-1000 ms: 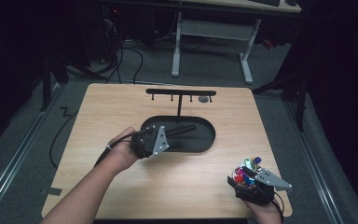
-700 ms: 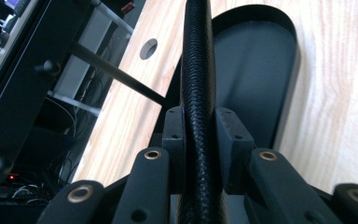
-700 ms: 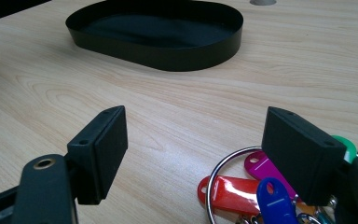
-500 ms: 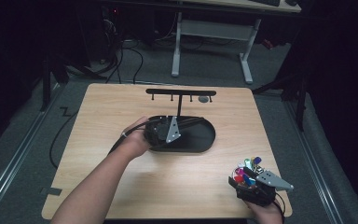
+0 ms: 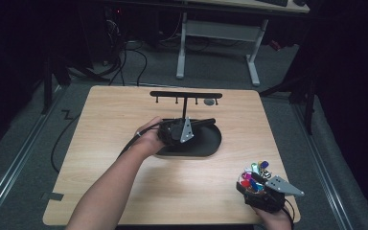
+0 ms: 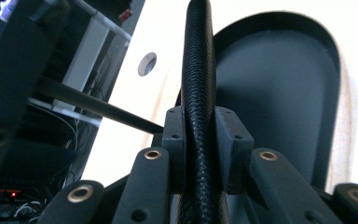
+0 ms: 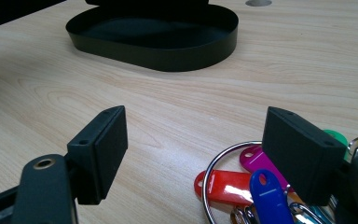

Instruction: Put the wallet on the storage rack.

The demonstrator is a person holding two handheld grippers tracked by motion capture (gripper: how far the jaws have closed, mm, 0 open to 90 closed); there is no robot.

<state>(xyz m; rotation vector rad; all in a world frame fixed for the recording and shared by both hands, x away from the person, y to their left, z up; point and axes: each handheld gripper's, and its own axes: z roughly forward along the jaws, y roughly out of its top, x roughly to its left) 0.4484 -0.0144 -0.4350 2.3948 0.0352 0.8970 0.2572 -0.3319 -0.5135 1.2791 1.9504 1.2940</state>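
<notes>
A: Your left gripper has its jaws drawn in tight on a black post, a round rod with a fine ribbed, matte surface that runs up between the two square pads. What lies beneath it?

B: The oval tray, thin-walled, dark and matte, with a low upright rim; your gripper lies across its rear edge. In the high view a T-shaped black rack with small pegs under its bar stands just behind the tray, and a round grey grommet sits in the table beside the bar.

A: And your right gripper?

B: Its jaws stand wide apart and grip nothing. A steel key ring with glossy plastic tags, red, blue, pink and green, lies on the pale wood grain between the pads and under the farther one.

A: Room to move?

B: That gripper sits near the table's front right corner, close to both edges. Bare wood stretches between it and the tray.
</notes>
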